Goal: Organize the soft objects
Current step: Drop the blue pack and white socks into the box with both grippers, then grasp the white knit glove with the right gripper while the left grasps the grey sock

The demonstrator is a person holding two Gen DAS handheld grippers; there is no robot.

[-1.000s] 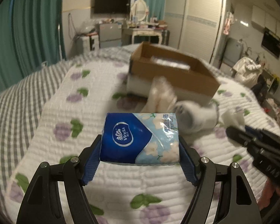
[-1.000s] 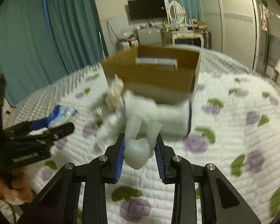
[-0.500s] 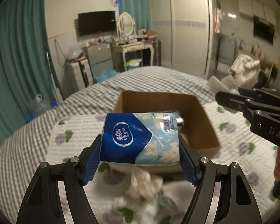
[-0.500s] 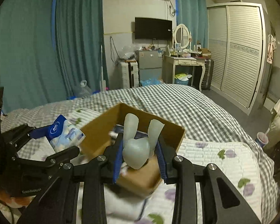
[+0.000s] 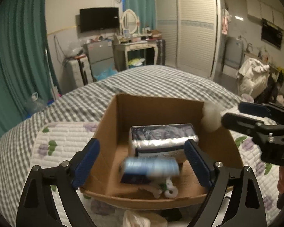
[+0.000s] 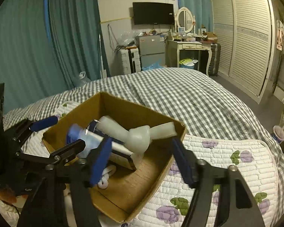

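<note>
An open cardboard box (image 5: 111, 124) (image 6: 172, 151) sits on the bed. My left gripper (image 5: 142, 160) is open above it; the blue tissue pack (image 5: 151, 168) is blurred in mid-fall into the box, over a larger dark wrapped pack (image 5: 162, 136). My right gripper (image 6: 142, 158) is open over the box's right side. The pale soft rabbit-shaped toy (image 6: 138, 136) is loose between and beyond its fingers, dropping into the box. In the left wrist view the toy (image 5: 211, 117) shows as a white blur at the box's right rim, beside the right gripper (image 5: 255, 117).
The bed has a white quilt with purple flowers (image 6: 236, 170) over a grey checked cover (image 5: 157, 81). Crumpled pale items (image 5: 140, 219) lie in front of the box. White curled items (image 5: 170, 189) lie inside it. Curtains, a dresser and wardrobe stand behind.
Both grippers moved over the box and opened. The tissue pack left the left gripper and the pale toy left the right gripper; both are falling into the box.
</note>
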